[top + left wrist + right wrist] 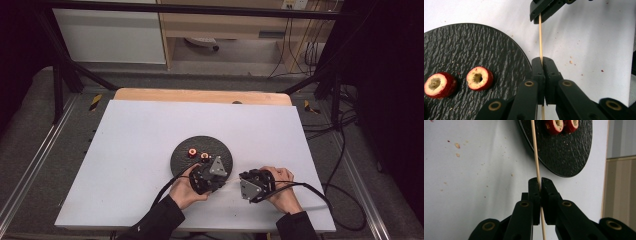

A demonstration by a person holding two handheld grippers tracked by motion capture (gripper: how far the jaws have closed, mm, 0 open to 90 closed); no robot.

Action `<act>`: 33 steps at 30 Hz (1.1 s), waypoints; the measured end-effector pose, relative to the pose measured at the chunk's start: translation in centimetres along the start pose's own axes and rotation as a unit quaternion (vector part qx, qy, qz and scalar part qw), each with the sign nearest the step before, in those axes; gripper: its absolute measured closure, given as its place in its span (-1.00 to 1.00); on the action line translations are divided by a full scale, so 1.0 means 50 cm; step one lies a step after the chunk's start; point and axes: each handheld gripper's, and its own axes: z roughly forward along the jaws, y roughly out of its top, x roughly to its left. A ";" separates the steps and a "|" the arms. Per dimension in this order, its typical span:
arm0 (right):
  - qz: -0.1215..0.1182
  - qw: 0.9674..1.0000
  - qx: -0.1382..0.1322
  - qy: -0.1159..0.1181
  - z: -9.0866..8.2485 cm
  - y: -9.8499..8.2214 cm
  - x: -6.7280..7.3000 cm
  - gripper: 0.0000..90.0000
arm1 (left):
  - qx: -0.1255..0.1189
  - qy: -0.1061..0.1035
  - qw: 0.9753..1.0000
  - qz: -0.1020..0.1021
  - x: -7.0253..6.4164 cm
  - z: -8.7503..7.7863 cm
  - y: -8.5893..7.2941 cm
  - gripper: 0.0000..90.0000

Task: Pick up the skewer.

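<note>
Jaws of both grippers stand closed, each pinching the same thin wooden skewer [540,40]. Left gripper [542,62] clamps the stick low on its length; in that gripper's own view the skewer runs straight up from its pads to the right gripper [539,18], which bites it farther along. Right gripper view confirms its clamp: pads pressed on the stick, which passes on over the rim of the black round plate [564,152]. Likely reason for the double hold: a stick this thin flexes and rolls, so two pinch points keep it straight and aimed, probably for threading the fruit. From the high view, the left gripper [214,176] sits over the near edge of the plate [182,155], the right gripper [244,181] just beside it over the white worktop [130,140], near that worktop's near edge, right of centre. Left hand [184,190] and right hand [280,192] come in from the near edge, forearms converging, grippers turned toward each other and held low and roughly level. Beyond them, two cored red fruit pieces [479,78] lie side by side on the plate, apart from the skewer, cored ends showing. Crumbs dot the worktop.
</note>
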 end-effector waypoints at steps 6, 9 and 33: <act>-0.003 1.000 -0.001 -0.001 -0.001 0.001 0.001 0.96 | -0.001 -0.002 1.000 -0.003 0.004 -0.004 0.000 0.95; -0.001 1.000 -0.003 -0.003 -0.002 0.002 0.000 0.98 | 0.000 0.004 1.000 -0.005 0.010 -0.010 0.000 0.91; -0.050 0.998 0.040 -0.006 0.000 0.026 -0.010 0.98 | 0.121 -0.018 0.992 0.013 0.028 -0.016 0.004 0.91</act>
